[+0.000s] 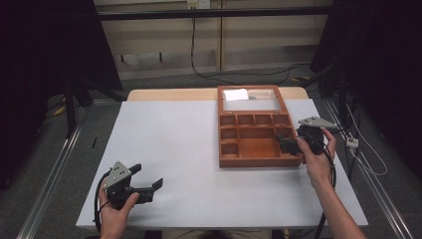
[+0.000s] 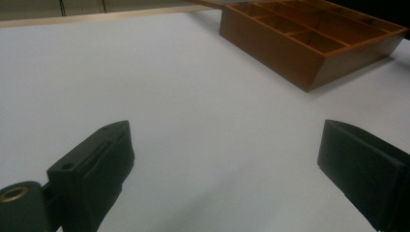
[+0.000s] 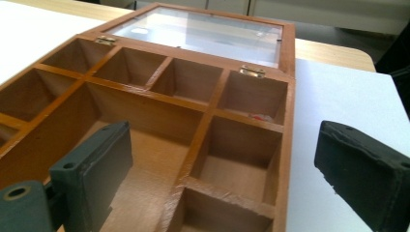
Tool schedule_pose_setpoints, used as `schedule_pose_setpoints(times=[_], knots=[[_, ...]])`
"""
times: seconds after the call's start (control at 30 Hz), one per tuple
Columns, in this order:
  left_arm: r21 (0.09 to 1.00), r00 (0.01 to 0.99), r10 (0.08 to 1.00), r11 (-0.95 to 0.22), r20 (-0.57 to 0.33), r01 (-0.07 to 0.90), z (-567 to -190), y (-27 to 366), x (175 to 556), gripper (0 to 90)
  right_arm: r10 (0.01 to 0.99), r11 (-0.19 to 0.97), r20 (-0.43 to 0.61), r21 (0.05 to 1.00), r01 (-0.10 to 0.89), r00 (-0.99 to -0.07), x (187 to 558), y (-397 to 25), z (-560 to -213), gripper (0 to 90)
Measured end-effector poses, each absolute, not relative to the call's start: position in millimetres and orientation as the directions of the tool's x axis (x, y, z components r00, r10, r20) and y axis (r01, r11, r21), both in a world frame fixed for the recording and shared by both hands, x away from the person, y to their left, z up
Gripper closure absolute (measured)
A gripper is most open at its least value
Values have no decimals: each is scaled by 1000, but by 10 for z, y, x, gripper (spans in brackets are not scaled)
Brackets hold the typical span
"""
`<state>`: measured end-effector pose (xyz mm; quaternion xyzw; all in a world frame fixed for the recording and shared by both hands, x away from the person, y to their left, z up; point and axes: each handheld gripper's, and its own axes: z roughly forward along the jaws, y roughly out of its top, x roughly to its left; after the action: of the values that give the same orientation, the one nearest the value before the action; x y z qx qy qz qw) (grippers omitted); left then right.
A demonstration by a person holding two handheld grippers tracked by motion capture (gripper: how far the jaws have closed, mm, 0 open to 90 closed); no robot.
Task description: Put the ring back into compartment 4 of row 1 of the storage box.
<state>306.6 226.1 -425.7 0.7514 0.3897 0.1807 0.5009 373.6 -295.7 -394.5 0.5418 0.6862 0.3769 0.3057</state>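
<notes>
An open wooden box (image 1: 259,162) with several compartments stands on the right half of the white table (image 1: 174,139). Its glass lid (image 1: 251,99) lies folded back flat behind it. My right gripper (image 1: 284,144) is open at the box's right side. In the right gripper view, the right gripper (image 3: 222,130) straddles the box's right wall (image 3: 289,145), with one jaw over the large compartment and one over the table. A small red speck (image 3: 258,117) shows in the far right compartment. My left gripper (image 1: 148,176) is open and empty near the front left corner.
In the left gripper view, the left gripper (image 2: 225,145) hangs over bare white tabletop, with the box (image 2: 290,53) far ahead at the right. A wooden strip (image 1: 169,94) borders the table's far edge. Cables run across the floor behind, and dark curtains hang at both sides.
</notes>
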Motion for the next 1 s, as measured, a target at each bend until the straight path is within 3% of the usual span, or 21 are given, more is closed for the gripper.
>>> schedule_pose_setpoints(times=[1.0], knots=[[891, 624, 768, -174, -143, 419, -4262, 2273, 3085, 56, 965, 106, 25, 873, 475, -261, 3048, -2905, -4008, 47]])
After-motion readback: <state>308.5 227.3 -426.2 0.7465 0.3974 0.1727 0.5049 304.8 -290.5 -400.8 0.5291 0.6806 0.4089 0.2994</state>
